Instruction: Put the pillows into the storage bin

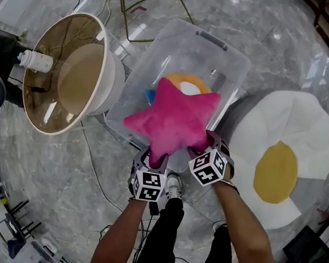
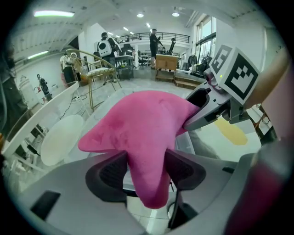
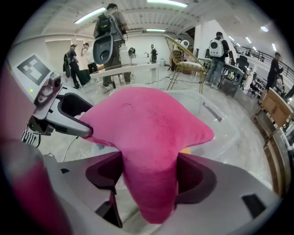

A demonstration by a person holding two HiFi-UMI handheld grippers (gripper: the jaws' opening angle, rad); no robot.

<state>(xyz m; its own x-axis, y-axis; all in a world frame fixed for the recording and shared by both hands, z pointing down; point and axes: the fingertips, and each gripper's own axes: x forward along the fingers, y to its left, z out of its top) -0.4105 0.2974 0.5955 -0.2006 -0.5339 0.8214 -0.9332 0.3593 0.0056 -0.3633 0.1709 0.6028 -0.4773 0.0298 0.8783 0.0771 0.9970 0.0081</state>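
Note:
A pink star pillow (image 1: 171, 120) hangs over the near half of the clear storage bin (image 1: 235, 55). My left gripper (image 1: 154, 156) is shut on its lower left arm, and the right gripper (image 1: 204, 144) is shut on its lower right arm. In the left gripper view the pillow's arm (image 2: 146, 151) fills the gap between the pads of the left gripper (image 2: 146, 173), with the right gripper (image 2: 204, 110) biting the far point. In the right gripper view the pillow (image 3: 147, 133) sits pressed between the pads of the right gripper (image 3: 149, 176). An orange and white pillow (image 1: 186, 84) lies inside the bin.
A big fried-egg cushion (image 1: 282, 161) lies on the floor right of the bin. A round tan bowl-shaped seat (image 1: 72, 74) stands to the bin's left, with a white bottle (image 1: 36, 61) on its rim. Cables (image 1: 92, 167) run across the marble floor. People stand in the background.

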